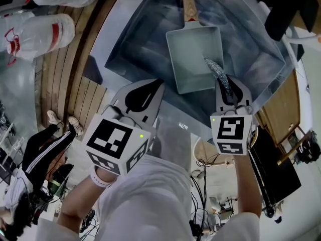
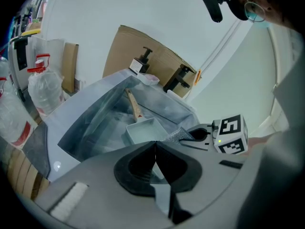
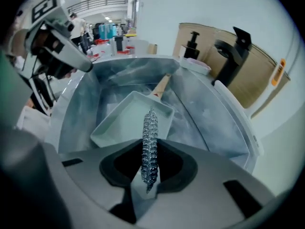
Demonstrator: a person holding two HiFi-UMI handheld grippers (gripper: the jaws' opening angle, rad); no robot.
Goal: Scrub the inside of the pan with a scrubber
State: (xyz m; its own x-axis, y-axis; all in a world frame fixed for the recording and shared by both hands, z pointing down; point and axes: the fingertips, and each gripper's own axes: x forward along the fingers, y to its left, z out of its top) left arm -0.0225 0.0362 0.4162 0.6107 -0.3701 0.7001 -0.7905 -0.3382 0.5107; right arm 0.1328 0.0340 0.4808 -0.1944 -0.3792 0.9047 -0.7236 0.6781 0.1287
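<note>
One scrubber [image 3: 150,123] between right gripper [image 3: 150,146] jaws

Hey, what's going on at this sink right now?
A person is working over a sink with a gripper in each hand. The right gripper is shut on a metal mesh scrubber, which it holds over a rectangular pan lying in the sink. Whether the scrubber touches the pan is unclear. The left gripper is shut and empty, and hangs near the sink's edge, left of the pan.
</note>
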